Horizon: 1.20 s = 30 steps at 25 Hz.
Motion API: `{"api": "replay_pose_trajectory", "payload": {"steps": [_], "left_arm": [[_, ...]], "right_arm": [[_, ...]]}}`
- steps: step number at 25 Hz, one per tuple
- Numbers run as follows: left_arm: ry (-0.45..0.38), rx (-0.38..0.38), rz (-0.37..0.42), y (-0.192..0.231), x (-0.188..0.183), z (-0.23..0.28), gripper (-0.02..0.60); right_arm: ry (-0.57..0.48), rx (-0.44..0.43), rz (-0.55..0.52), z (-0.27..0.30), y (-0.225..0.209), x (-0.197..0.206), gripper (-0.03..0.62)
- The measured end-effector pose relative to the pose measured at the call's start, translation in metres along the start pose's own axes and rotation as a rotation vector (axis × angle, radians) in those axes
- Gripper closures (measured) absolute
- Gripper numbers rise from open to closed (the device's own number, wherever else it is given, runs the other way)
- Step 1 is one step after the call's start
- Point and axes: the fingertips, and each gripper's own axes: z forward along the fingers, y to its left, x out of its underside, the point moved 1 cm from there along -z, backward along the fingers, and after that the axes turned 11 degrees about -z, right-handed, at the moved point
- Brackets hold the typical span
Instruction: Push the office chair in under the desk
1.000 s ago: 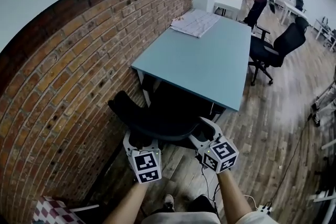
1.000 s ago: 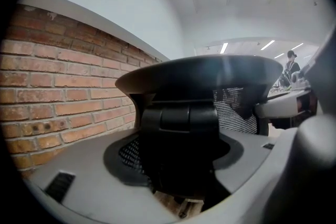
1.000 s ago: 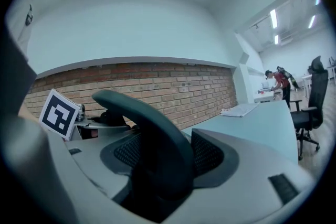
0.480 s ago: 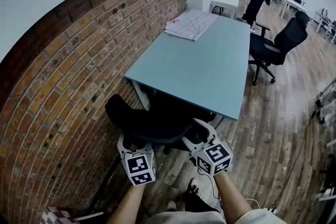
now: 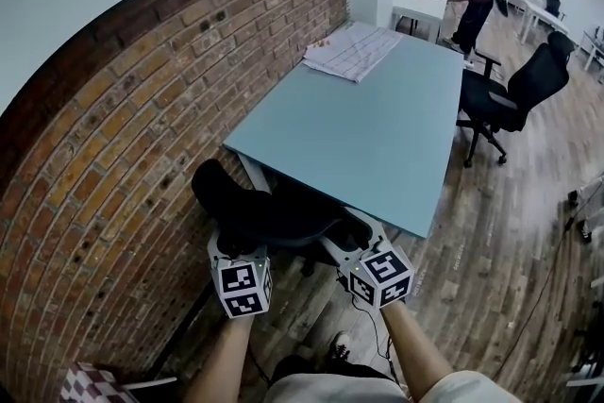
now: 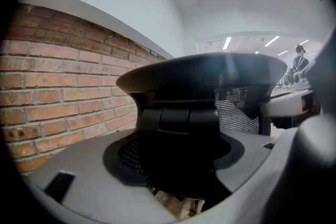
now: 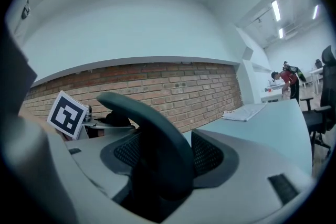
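Both sets of jaws were clenched on the black back of the office chair (image 5: 274, 214). The left gripper (image 5: 224, 245) held a thick black piece under the chair's broad top, and the right gripper (image 5: 361, 234) held the curved rim. The seat sat ahead of the jaws, partly beneath the near edge of the desk (image 5: 377, 109) and its pale blue surface. The brick wall (image 5: 113, 137) ran close by, off to the left of the left jaws. The push looked well begun but not finished, as the backrest stood on the jaws' side of the surface's edge. Doing the step well would likely mean an even, level shove from both grippers, straight ahead. That should keep the chair rolling true rather than swinging toward the bricks, with the pressure easing as the backrest neared the edge beyond the jaws.
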Motion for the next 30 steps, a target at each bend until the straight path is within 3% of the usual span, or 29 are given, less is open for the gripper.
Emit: {"api": "replay_pose_trajectory", "payload": {"steps": [10, 30], "left_arm": [[-0.003, -0.025, 0.001, -0.003, -0.009, 0.029, 0.242], [0.003, 0.01, -0.002, 0.017, -0.026, 0.084, 0.239]], "right_arm": [[0.007, -0.013, 0.002, 0.021, -0.026, -0.003, 0.324], [0.038, 0.046, -0.002, 0.068, -0.049, -0.01, 0.324]]}}
